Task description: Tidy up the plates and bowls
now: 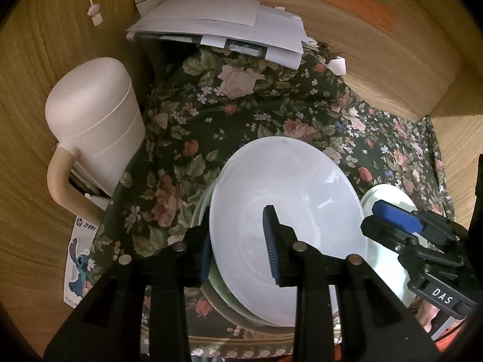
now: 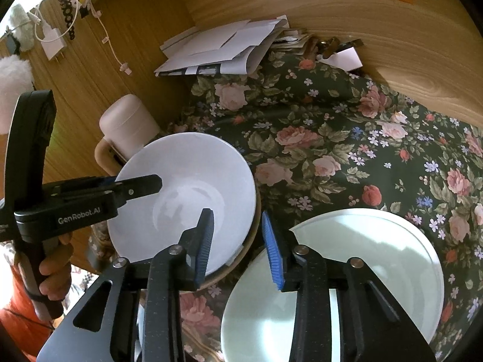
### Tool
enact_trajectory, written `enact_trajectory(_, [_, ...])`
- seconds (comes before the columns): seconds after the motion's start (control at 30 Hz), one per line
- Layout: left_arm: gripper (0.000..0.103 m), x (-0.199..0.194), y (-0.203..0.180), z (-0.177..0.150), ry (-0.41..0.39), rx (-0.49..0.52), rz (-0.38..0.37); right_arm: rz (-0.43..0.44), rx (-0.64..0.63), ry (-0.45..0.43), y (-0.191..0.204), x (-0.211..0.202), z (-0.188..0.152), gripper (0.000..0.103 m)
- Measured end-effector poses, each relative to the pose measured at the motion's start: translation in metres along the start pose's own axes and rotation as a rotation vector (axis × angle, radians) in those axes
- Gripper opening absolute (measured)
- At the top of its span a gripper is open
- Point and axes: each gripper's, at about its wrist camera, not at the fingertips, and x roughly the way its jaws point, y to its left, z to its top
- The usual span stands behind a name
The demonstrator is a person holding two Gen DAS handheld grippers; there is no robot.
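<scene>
A white bowl [image 1: 289, 211] [image 2: 181, 199] sits nested on other dishes, a pale green one [image 1: 219, 286] in the left wrist view and a beige rim [image 2: 247, 250] in the right wrist view. My left gripper [image 1: 238, 253] [image 2: 151, 185] straddles the bowl's left rim, one pad inside and one outside, with a gap, so it is open. My right gripper [image 2: 238, 246] [image 1: 389, 226] straddles the opposite rim, pads apart and also open. A pale green plate [image 2: 377, 256] [image 1: 389, 199] lies flat on the cloth just right of the bowl, under the right gripper's outer finger.
A floral cloth [image 2: 332, 138] covers the surface inside a wooden nook. A white lidded jug [image 1: 96, 120] [image 2: 129, 123] with a beige handle stands left of the bowl. A pile of papers [image 1: 217, 24] [image 2: 223, 48] lies at the back. A hand [image 2: 54, 265] holds the left gripper.
</scene>
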Motion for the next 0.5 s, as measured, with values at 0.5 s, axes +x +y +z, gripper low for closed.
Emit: enact_trajectory(0.5, [0.046,-0.018,0.027,-0.006,-0.037,-0.057,0.02,0.001,-0.014,0.007,-0.001,0.004,0.001,0.043])
